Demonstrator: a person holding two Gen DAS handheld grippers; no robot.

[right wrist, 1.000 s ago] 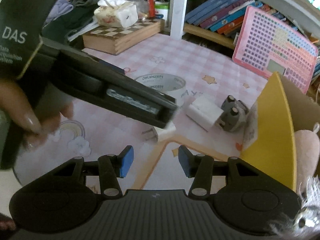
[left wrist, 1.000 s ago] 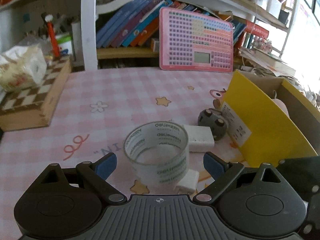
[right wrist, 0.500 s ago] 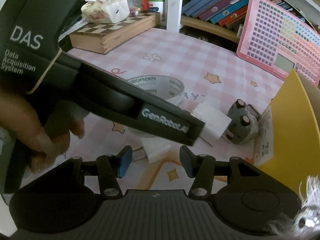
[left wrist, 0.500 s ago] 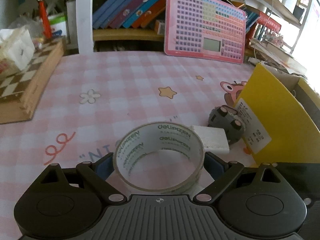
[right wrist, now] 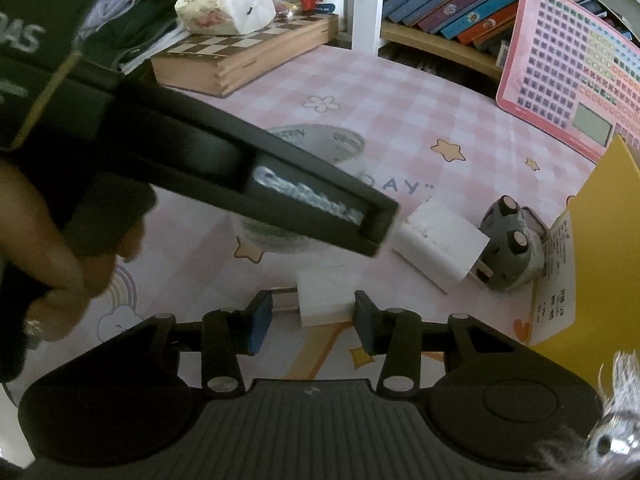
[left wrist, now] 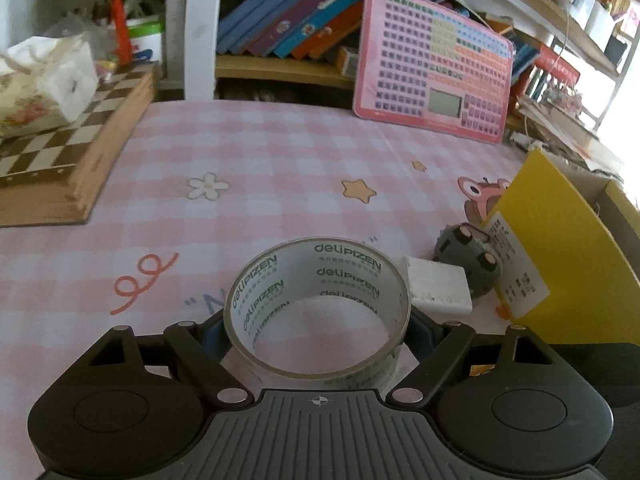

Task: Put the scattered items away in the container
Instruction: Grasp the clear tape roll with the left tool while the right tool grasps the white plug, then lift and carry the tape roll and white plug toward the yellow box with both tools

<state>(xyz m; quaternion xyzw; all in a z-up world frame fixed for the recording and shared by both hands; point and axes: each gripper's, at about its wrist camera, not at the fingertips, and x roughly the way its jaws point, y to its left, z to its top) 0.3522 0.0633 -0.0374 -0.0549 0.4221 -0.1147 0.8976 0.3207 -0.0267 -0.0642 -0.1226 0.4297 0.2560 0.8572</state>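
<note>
A clear tape roll (left wrist: 318,310) printed "delipizen" lies on the pink checked cloth. My left gripper (left wrist: 318,330) is open with its blue pads on either side of the roll, close to its walls. The roll also shows in the right wrist view (right wrist: 320,142), partly behind the left gripper's body. A small white plug (right wrist: 324,296) lies between the open fingers of my right gripper (right wrist: 308,318). A larger white charger (left wrist: 438,290) and a grey round toy (left wrist: 470,262) lie beside the yellow box (left wrist: 560,264).
A wooden chess box (left wrist: 60,160) with a tissue pack on it sits at the left. A pink keyboard toy (left wrist: 434,64) leans against the bookshelf at the back. A plush toy (right wrist: 616,420) shows at the right wrist view's lower right.
My left gripper moved forward around the tape roll and narrowed toward it. My right gripper moved forward so the small white plug now lies between its fingers.
</note>
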